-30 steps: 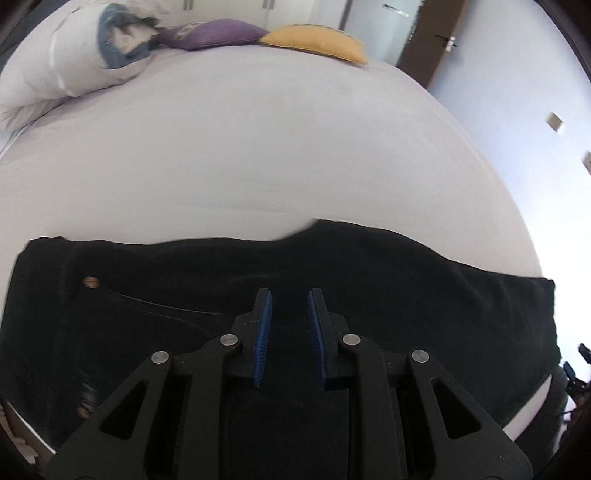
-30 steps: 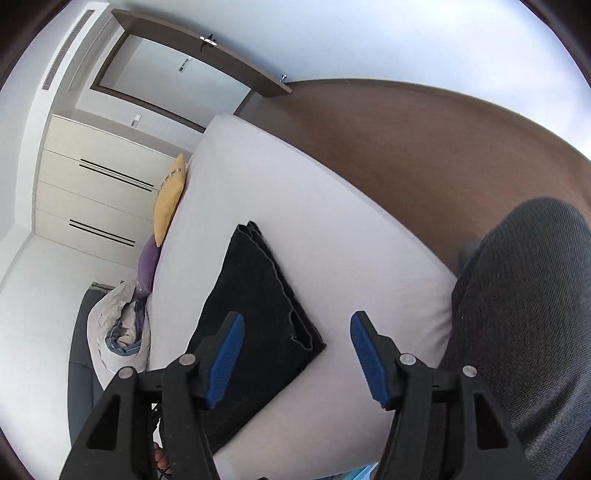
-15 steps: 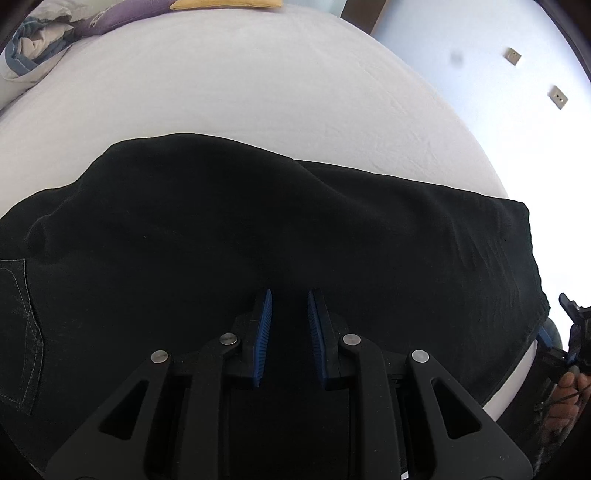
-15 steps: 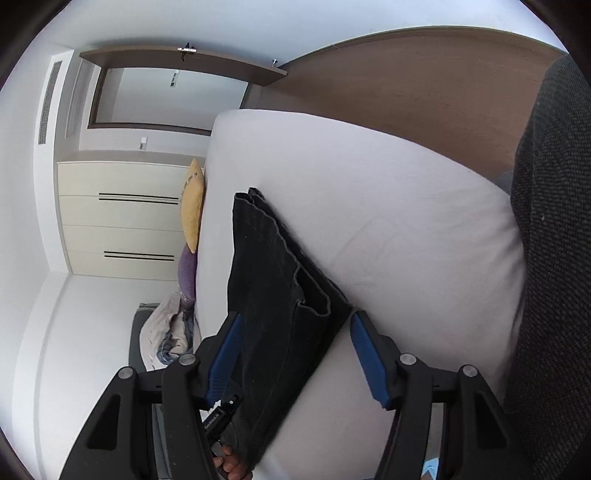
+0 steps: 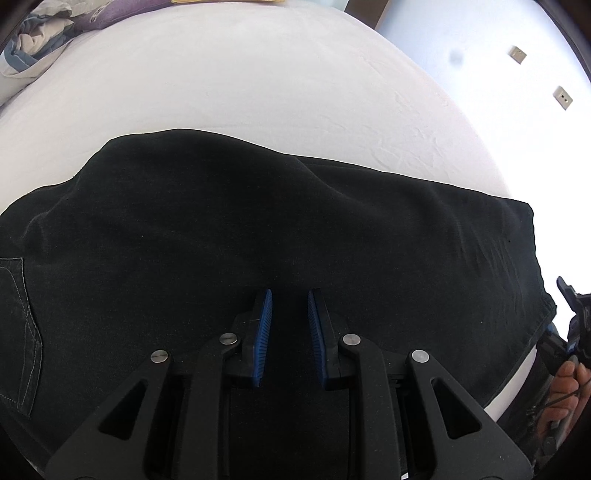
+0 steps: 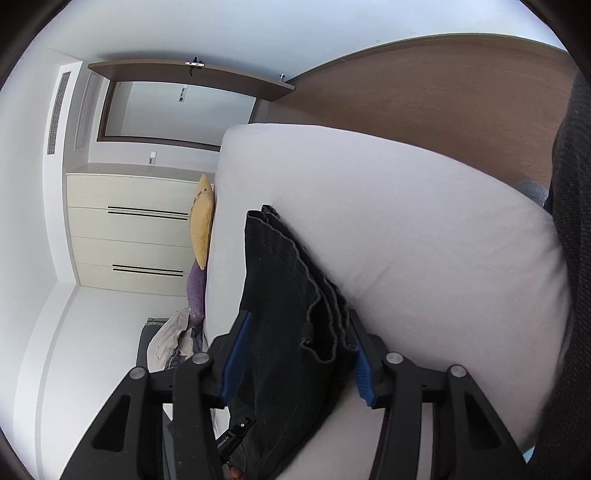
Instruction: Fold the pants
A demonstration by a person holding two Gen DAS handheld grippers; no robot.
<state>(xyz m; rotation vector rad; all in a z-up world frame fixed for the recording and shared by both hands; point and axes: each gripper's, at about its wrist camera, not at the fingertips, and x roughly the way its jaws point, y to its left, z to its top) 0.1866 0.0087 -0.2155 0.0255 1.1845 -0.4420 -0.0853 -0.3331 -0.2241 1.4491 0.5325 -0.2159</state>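
Note:
Black pants [image 5: 258, 229] lie folded lengthwise across the near side of a white bed [image 5: 258, 85]. A back pocket shows at the far left. My left gripper [image 5: 290, 325] hovers low over the middle of the pants with its blue pads a narrow gap apart and nothing between them. In the right wrist view the leg hems [image 6: 291, 295] lie stacked at the bed's edge. My right gripper [image 6: 295, 350] is open wide, with its pads on either side of the hem stack. It also shows at the right edge of the left wrist view [image 5: 569, 332].
A yellow pillow [image 6: 202, 221], a purple pillow [image 6: 195, 291] and a bundled duvet [image 5: 33, 26] sit at the far end of the bed. White drawers [image 6: 129, 229], a door frame and wooden floor [image 6: 443, 92] lie beyond. A person's dark trousers [image 6: 569, 258] fill the right edge.
My left gripper moved right along the pants toward the leg end, then held still. My right gripper rolled and moved in until its open pads straddle the hems.

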